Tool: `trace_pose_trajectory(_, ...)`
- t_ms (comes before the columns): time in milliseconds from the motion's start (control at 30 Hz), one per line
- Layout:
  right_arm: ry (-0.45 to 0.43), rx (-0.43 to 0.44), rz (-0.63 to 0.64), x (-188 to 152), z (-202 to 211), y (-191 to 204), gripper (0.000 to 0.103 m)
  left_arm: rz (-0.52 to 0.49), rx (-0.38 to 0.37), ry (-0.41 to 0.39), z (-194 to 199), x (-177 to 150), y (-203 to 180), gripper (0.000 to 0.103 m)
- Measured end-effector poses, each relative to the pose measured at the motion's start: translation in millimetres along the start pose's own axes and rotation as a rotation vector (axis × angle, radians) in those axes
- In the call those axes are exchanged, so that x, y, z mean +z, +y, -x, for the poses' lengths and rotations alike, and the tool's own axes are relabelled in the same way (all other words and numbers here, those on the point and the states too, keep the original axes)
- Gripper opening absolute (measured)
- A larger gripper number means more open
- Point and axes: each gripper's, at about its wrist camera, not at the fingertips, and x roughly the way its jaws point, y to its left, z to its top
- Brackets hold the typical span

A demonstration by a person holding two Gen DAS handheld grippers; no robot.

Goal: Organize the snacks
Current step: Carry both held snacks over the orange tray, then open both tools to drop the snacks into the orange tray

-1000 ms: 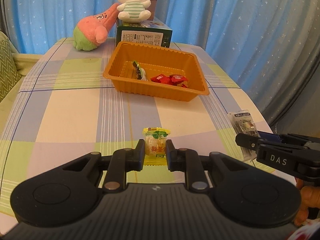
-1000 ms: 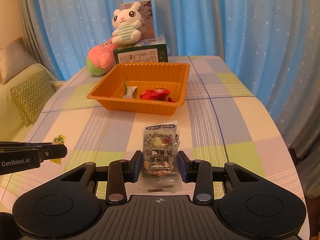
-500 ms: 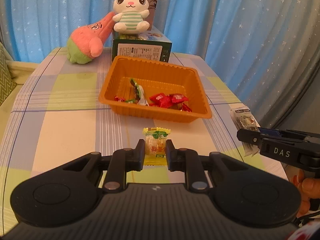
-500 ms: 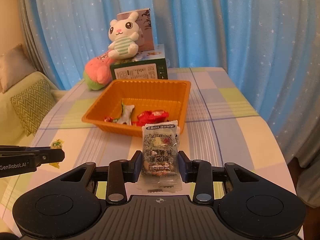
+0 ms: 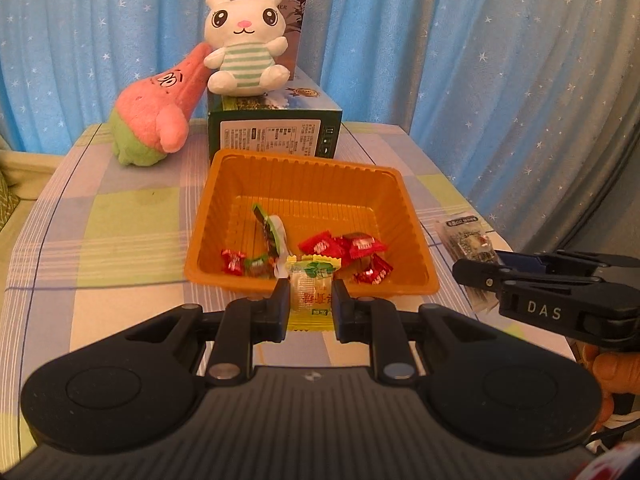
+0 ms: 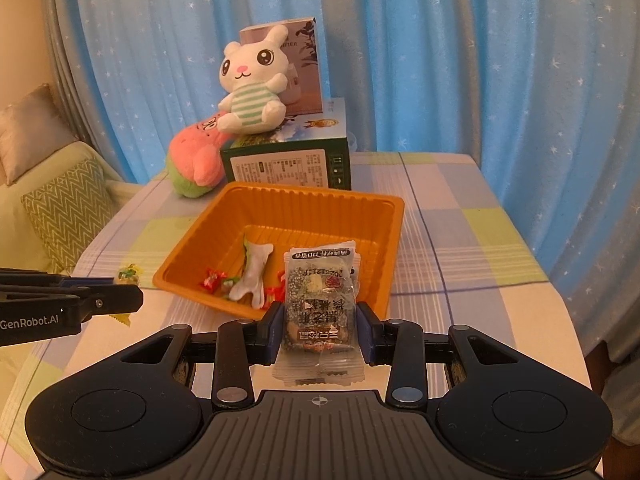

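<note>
A small jelly cup in a yellow-edged wrapper point(image 5: 311, 294) is pinched between the nearly closed fingers of the left gripper point(image 5: 310, 300), its top edge seen against the near rim of the orange tray point(image 5: 416, 236). To the right of that gripper, the black fingers of the right gripper point(image 5: 476, 270) are seen from the side, with part of a hand point(image 5: 604, 372) visible below them. In the right wrist view, a clear snack packet with dark printing point(image 6: 320, 308) is clamped between the blue-padded fingers of the right gripper point(image 6: 320, 322), which are kept partly apart by the packet's width; the packet's lower seal hangs below the pads and its upper end is seen over the tray's near right corner. Just ahead of both grippers, the tray is set on the checked surface point(image 5: 120, 216). Inside the tray, several red-wrapped candies point(image 5: 362, 246) are scattered near the front wall, and a green-and-white wrapped snack point(image 5: 272, 232) is propped left of them. Directly behind the tray, a dark green box point(image 5: 276, 136) is placed, with a white rabbit plush point(image 5: 244, 46) seated on top and a taller printed box point(image 5: 296, 28) behind the plush. A pink-and-green plush point(image 5: 156, 120) is leaned against the box's left side. Blue star-patterned curtains point(image 5: 480, 60) are hung at the back, and a cushion with a zigzag pattern point(image 6: 68, 208) is seen far left of the right gripper.
</note>
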Motion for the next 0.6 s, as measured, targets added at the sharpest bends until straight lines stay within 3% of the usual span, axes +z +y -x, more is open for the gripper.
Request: trace_pose_trajectory(600, 0.006, 0.049, -0.068, 61, -64, -18, 0.038, -0.019, 0.034, 0.038, -77, 56, 30, 0.019)
